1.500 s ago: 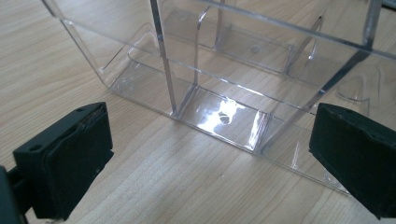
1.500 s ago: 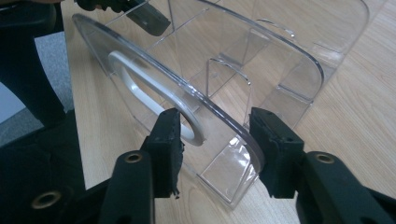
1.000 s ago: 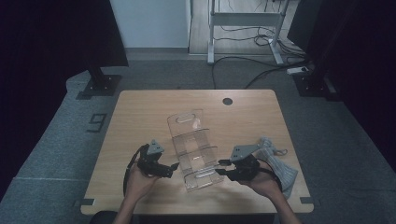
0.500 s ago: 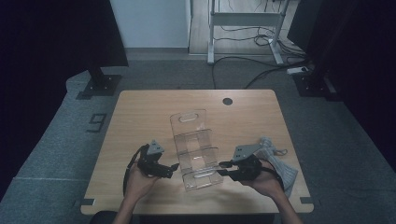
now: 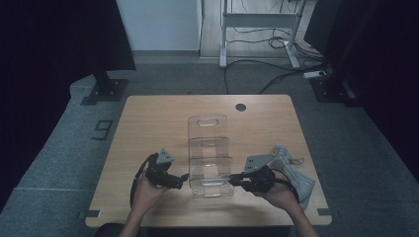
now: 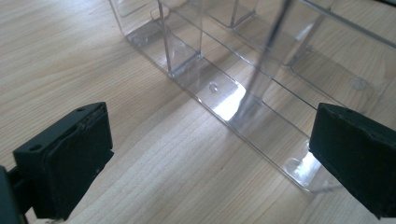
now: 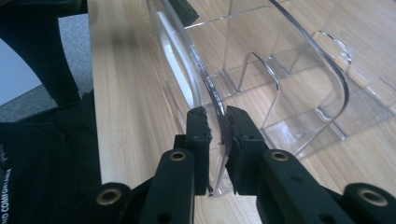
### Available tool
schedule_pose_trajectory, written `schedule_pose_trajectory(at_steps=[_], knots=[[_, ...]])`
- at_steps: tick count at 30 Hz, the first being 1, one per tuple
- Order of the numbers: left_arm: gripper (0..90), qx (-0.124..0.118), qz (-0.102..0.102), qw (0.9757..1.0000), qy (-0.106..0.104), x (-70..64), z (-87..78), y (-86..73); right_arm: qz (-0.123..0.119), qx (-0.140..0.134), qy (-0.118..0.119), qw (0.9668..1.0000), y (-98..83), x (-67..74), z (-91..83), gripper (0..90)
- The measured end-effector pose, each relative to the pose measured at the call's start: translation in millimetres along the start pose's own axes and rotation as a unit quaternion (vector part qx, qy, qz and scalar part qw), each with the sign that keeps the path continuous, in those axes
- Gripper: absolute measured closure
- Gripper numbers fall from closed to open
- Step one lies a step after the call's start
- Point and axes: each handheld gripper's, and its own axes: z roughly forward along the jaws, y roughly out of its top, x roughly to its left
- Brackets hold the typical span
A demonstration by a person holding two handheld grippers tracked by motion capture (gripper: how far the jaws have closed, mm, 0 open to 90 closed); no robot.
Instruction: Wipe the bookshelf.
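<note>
The clear acrylic organizer lies on the desk between both grippers. The right gripper has just been closing its fingers, which now seem clamped on the organizer's near wall. The left gripper is spread wide, the organizer's edge lying between its fingers, untouched. No readable writing on it.

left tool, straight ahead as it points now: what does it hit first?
Probably the near wall of the clear plastic rack, just ahead between the open jaws of the left tool. Only bare table lies before it; depth is hard to judge.
</note>
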Motion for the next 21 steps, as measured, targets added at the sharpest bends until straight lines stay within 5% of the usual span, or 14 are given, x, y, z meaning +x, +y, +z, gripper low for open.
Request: schedule_pose_trajectory(at_steps=[11,21], knots=[[0.0,0.003,0.0,0.9999,-0.01,-1.4,0.0,1.3,0.01,-0.003,-0.025,0.9996,0.1,-2.1,0.7,85.7],[1.2,0.003,0.004,0.9998,-0.017,-2.9,-0.5,2.1,0.033,-0.004,-0.072,0.9968,-0.8,-5.3,-0.1,87.7]])
